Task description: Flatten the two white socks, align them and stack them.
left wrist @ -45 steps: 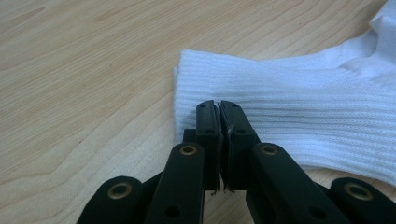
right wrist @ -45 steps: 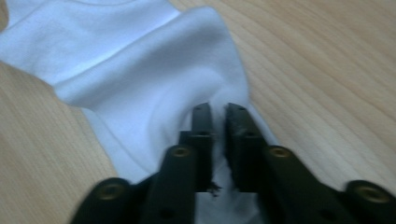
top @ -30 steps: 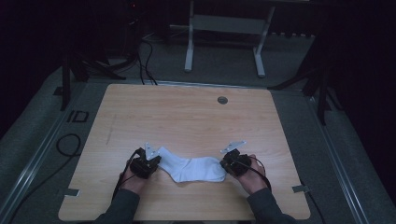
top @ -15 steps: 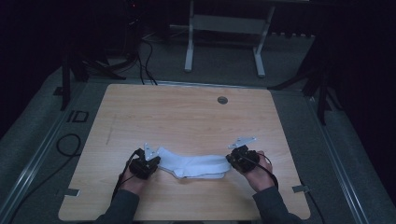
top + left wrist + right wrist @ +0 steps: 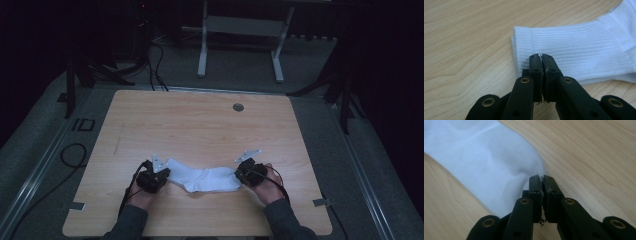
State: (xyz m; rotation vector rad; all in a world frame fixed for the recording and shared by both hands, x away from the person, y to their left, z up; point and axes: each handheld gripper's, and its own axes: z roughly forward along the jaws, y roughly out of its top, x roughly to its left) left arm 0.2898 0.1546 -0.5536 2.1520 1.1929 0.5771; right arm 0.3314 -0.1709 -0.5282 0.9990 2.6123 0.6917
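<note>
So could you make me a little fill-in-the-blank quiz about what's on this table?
1. The white thing lying on the wooden table is a ____.
2. The left tool sits at the sock's ribbed ____ end.
3. The right tool has its jaws ____ at the sock's smooth end.
4. Near the table's far edge sits a small round ____.

Missing words: sock; cuff; shut; hole

This looks like a dim lab or recording studio, not a home. A bare light-wood table (image 5: 200,130) with a round cable grommet (image 5: 238,107) at its 12 o'clock edge stands on grey carpet (image 5: 45,150). Black cables (image 5: 155,60) trail across the floor at 11 o'clock, and a white metal stand (image 5: 240,40) rises at 12 o'clock against dark surroundings.
</note>
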